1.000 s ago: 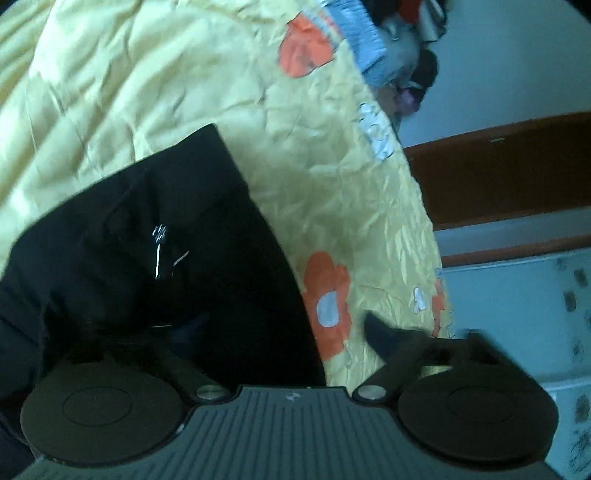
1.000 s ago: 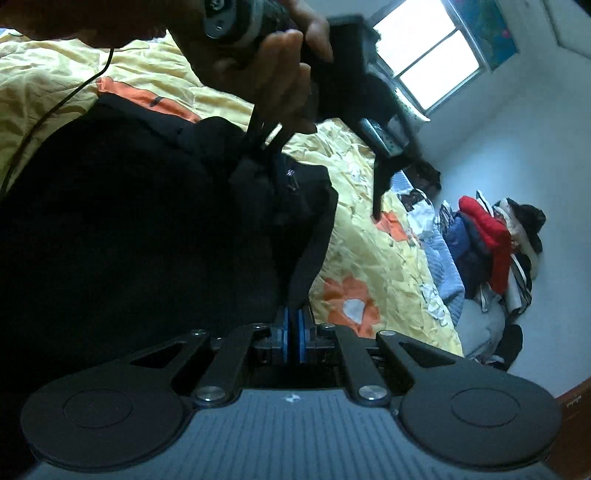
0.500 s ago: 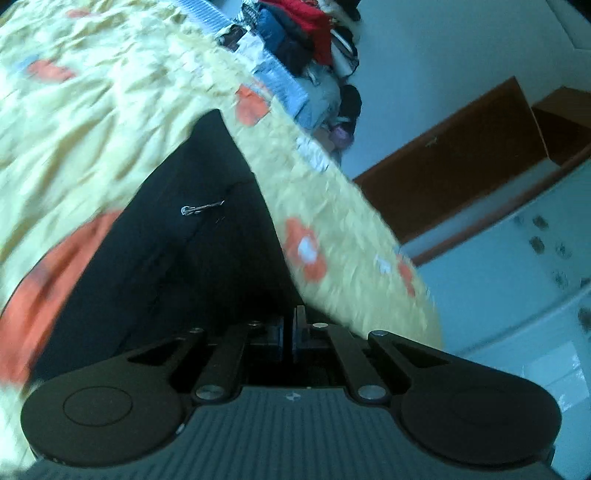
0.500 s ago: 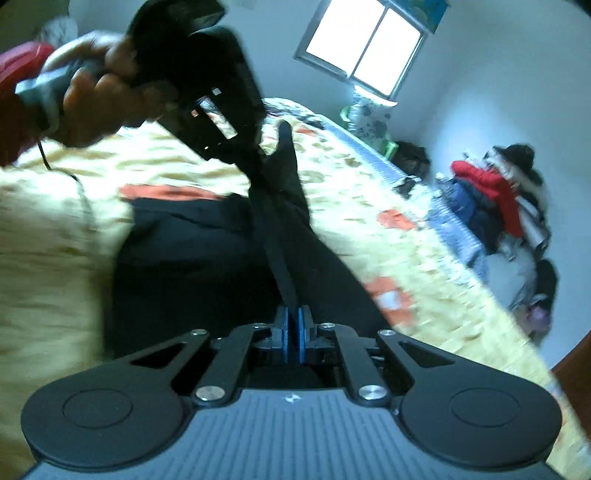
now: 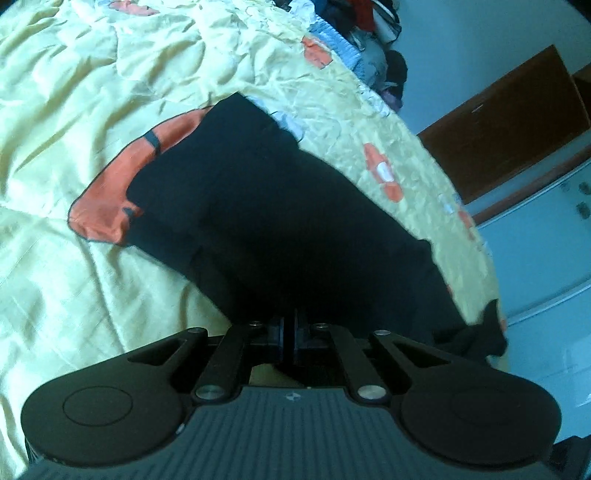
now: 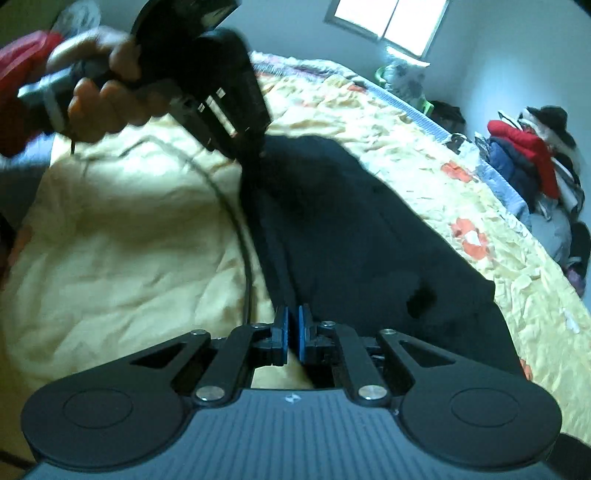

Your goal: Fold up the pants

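Black pants (image 5: 295,206) lie spread on a yellow flowered bedspread (image 5: 92,110). My left gripper (image 5: 290,325) is shut at their near edge, with black cloth running in between the pads. In the right wrist view the pants (image 6: 369,240) stretch away across the bedspread (image 6: 129,240). My right gripper (image 6: 291,332) is shut on their near edge, and the blue pads pinch the cloth. A hand (image 6: 103,107) holds the left gripper (image 6: 255,147) at the far end of the same edge. The edge runs taut between the two grippers.
A pile of clothes (image 6: 528,158) sits beyond the bed's right side, also seen as a clothes pile (image 5: 369,22) in the left wrist view. A dark cable (image 6: 236,229) trails over the bedspread. A brown wooden panel (image 5: 517,122) stands past the bed's edge. A window (image 6: 391,22) is behind.
My left gripper went from open to shut on the pants. Both grippers swung across the bed and rolled, and the bunched pants are now drawn out long and flat.
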The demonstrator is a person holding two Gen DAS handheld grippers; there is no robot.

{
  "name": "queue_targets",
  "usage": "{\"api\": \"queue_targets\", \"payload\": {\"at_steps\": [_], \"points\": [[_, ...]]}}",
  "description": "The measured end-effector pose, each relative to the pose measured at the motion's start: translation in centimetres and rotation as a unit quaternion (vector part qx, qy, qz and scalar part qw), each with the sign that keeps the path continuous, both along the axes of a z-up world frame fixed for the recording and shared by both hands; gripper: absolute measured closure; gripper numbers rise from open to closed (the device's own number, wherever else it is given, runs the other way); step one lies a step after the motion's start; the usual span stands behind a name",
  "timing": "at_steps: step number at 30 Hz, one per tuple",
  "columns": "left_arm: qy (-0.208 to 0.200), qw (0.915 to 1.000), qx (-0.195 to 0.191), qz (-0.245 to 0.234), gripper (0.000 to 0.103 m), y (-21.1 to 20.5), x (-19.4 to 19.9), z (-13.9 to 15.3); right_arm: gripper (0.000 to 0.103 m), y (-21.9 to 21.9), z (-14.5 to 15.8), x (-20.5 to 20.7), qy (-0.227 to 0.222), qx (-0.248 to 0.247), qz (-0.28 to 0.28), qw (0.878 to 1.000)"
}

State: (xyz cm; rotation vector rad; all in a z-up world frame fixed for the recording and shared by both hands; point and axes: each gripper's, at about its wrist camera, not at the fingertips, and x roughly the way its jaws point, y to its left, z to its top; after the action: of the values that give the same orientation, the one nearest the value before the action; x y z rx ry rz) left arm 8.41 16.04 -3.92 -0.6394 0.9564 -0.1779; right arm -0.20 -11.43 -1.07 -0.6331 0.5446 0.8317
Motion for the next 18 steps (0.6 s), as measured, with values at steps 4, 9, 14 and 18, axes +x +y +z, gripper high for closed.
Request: {"api": "queue_targets", "payload": {"at_steps": [4,9,14,18], "points": [[-0.006,0.9997,0.022,-0.002,0.079,-0.3,-1.0,0.3,0.094,-0.5,0.6,0.3,0.033,0.02,-0.012,0.999],[-0.016,0.9954,0.094,-0.007,0.067,0.0,-2.9,2.8,0.094,-4.7,3.8,-1.2,0.013,0.068,-0.011,0.998],[-0.058,0.9907,0.104,-0.065,0.059,-2.8,-3.7,5.9,0.093,-10.2,3.6,1.3,-0.024,0.049,-0.161,0.985],[-0.074,0.9793,0.067,-0.176,0.048,-9.1,-1.9,6.1,0.093,-10.4,3.3,4.8,-0.001,0.052,-0.203,0.978]]}}
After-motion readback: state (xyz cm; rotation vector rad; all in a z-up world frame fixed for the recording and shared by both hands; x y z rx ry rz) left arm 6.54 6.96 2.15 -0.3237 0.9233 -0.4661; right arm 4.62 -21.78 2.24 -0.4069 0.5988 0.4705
